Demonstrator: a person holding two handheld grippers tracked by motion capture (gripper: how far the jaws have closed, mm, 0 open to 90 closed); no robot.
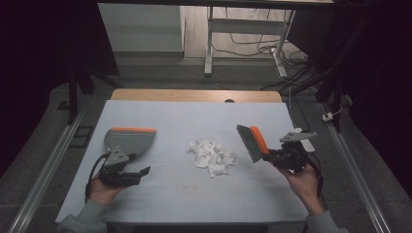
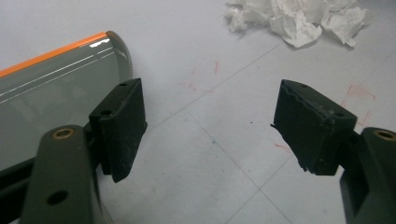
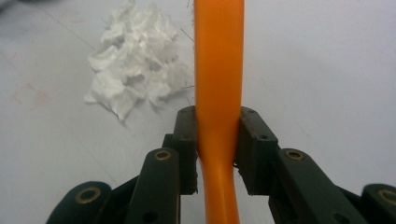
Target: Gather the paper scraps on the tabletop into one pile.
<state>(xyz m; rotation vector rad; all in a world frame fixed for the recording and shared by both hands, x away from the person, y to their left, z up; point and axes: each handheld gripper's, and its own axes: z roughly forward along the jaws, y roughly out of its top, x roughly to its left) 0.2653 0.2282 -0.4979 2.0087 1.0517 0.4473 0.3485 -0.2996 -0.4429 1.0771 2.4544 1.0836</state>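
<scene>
Two claws: right claw (image 3: pixel 217 140) clamps the brush (image 1: pixel 253 142) (paper scraps (image 1: pixel 211 156) beside); left claw (image 2: pixel 210 126) gapes, dustpan (image 1: pixel 127 141) alongside.

The left gripper (image 2: pixel 208 130) hangs just above the pale tabletop (image 2: pixel 224 154) with its two black jaws spread wide and bare tabletop between them. Beside the jaw at the picture's left lies a grey dustpan (image 2: pixel 51 98) with an orange rim. At the top of the picture, well apart from the jaws, sits a heap of crumpled white paper (image 2: pixel 299 18). Faint red marks and thin lines cross the tabletop.
</scene>
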